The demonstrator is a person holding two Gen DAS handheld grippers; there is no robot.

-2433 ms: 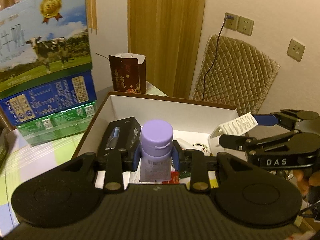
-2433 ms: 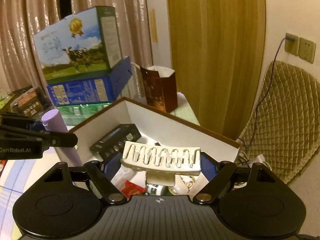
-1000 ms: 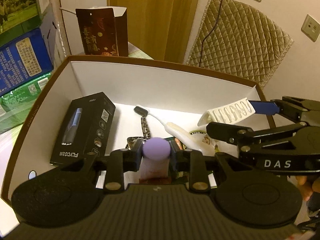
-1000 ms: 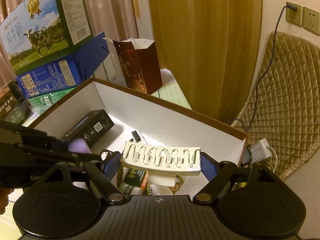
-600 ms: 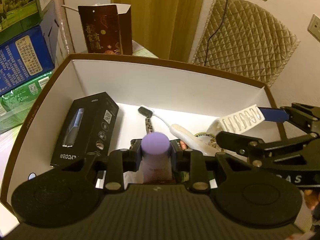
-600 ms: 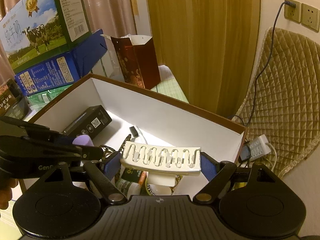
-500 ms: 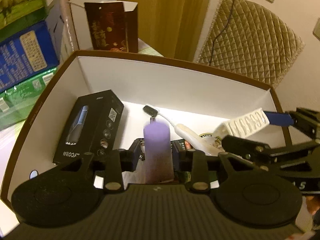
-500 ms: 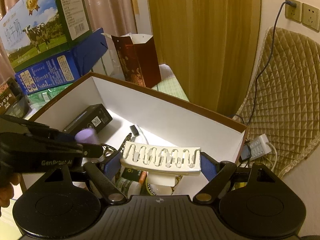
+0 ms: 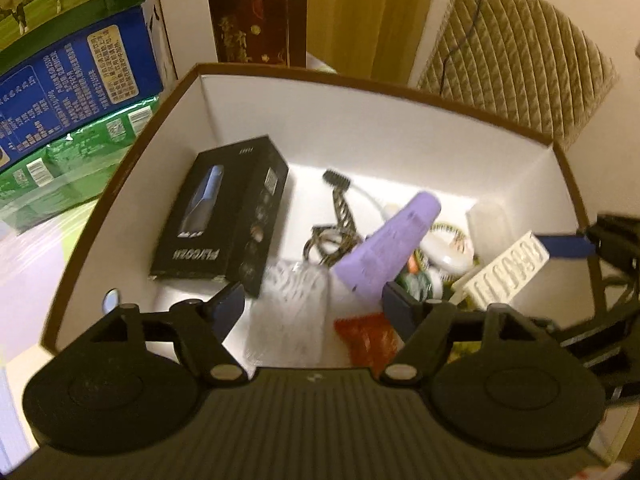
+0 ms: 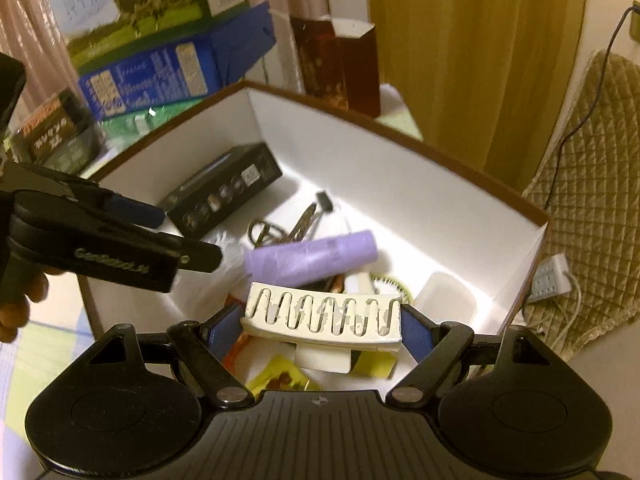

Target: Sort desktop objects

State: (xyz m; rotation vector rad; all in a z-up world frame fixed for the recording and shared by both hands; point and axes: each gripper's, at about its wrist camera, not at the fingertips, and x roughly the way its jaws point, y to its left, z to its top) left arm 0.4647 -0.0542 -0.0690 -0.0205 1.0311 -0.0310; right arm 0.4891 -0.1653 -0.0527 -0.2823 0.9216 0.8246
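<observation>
Your left claw (image 9: 312, 306) is opening over the box (image 9: 360, 128), nothing pinched; the purple bottle (image 9: 384, 248) lies tilted mid-frame among the clutter inside. Your right claw (image 10: 322, 330) pinches the white hair clip (image 10: 324, 316) at lower centre.

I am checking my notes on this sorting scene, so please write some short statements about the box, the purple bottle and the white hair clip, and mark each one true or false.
1. The purple bottle lies on its side inside the box. True.
2. The left gripper is clamped on the purple bottle. False: its fingers are apart and opening, and the bottle is free of their grip.
3. The right gripper holds the white hair clip between its fingers. True.
4. The black carton stands outside the box. False: it lies inside, near the left wall.
5. The white hair clip already rests on the box floor. False: it is held above the contents.
</observation>
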